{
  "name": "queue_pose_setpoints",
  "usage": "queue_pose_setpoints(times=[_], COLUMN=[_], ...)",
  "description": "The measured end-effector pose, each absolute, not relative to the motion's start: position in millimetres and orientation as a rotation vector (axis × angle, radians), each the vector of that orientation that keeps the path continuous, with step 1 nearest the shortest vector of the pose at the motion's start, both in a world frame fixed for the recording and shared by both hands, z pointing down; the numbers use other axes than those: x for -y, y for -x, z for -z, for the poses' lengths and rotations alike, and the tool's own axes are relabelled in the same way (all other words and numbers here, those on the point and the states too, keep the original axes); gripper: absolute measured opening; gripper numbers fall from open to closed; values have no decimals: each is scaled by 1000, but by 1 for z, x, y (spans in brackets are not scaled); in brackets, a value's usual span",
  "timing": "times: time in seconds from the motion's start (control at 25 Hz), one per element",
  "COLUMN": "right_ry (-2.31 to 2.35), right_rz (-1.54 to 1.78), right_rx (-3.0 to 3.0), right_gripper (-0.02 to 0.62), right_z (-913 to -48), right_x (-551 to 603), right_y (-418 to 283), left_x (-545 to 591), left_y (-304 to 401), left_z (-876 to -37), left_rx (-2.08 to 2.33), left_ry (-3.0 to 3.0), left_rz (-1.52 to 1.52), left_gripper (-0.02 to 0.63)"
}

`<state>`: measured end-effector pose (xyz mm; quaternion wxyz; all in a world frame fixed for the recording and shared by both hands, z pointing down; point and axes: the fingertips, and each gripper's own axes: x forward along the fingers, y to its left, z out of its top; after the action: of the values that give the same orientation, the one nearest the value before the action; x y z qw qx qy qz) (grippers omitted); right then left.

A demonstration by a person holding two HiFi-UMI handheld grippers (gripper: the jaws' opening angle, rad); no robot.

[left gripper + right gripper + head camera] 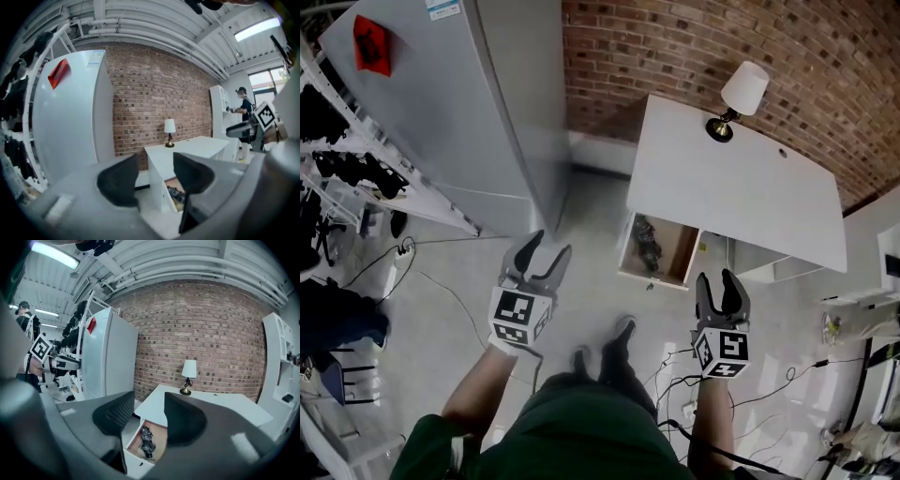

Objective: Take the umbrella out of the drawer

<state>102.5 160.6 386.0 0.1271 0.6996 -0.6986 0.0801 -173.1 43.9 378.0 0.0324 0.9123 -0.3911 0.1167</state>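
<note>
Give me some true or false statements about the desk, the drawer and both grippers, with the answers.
1. The drawer is open. True.
2. The umbrella lies on top of the desk. False: it lies inside the drawer.
3. A lamp stands on the desk. True.
4. The right gripper holds the umbrella. False: its jaws are apart and empty, short of the drawer.
5. The left gripper is open and empty. True.

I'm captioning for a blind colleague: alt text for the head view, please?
A dark folded umbrella lies in the open drawer of a white desk with a lamp. The left gripper and right gripper hover open and empty.
</note>
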Motion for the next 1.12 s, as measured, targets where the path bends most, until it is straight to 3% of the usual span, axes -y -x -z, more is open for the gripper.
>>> queue_pose_setpoints(times=[0.48,1.12], right_ry=[-1869,-1620], right_rz=[-263,-548], right_rx=[2005,2054], right_gripper=[183,183], right_z=[-477,-626], right_x=[-76,-8], right_y=[-172,-183], left_x=[15,60], left_y=[96,65], left_z=[-434,-514], left_rx=[1310,1351], left_ry=[-2721,-2571], left_rz=[-582,-796], left_gripper=[230,230])
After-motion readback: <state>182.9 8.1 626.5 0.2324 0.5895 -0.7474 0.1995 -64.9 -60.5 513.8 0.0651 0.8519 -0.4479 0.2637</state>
